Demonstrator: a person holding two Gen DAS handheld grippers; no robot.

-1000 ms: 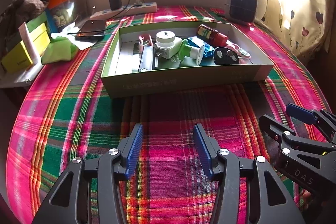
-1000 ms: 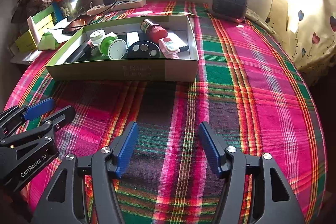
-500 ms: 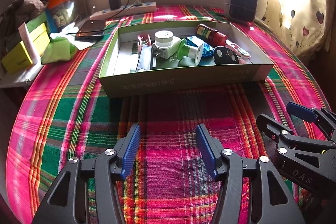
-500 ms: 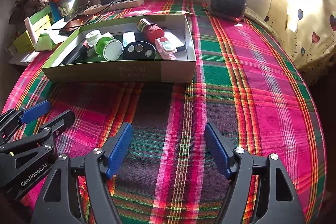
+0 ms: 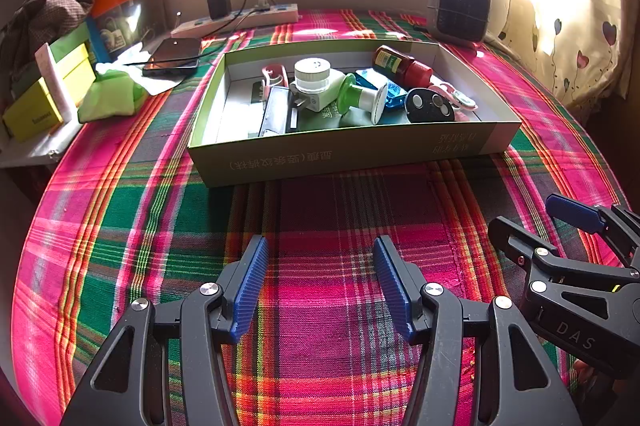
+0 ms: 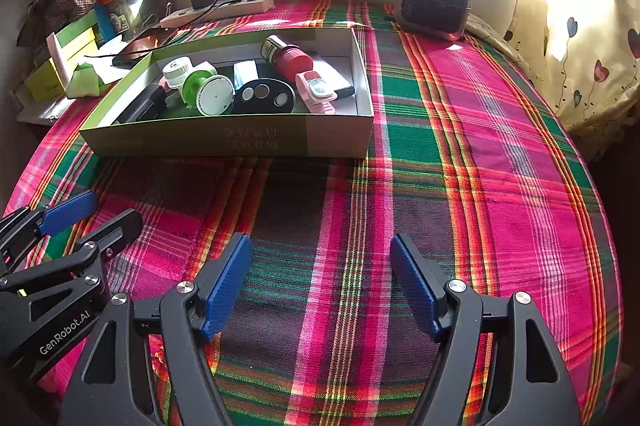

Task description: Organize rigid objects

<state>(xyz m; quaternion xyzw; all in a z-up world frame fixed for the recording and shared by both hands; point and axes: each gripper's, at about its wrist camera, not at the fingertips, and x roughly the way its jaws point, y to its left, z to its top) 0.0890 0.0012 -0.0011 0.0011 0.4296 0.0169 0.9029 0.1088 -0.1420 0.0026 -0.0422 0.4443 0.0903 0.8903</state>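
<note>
While both tongs hover low over the plaid cloth (image 5: 320, 210), the left gripper (image 5: 318, 286) and right gripper (image 6: 320, 282) stand spread wide, grasping nothing, side by side and level. Beyond them, the shallow green box (image 5: 344, 154) contains a red-capped bottle (image 6: 286, 56), green spool (image 6: 208, 92) and black oval case (image 6: 263, 96).

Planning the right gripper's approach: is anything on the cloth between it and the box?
Nothing visible: only bare plaid cloth lies between the open right gripper and the box. The left gripper sits off to its left, outside that path.
</note>
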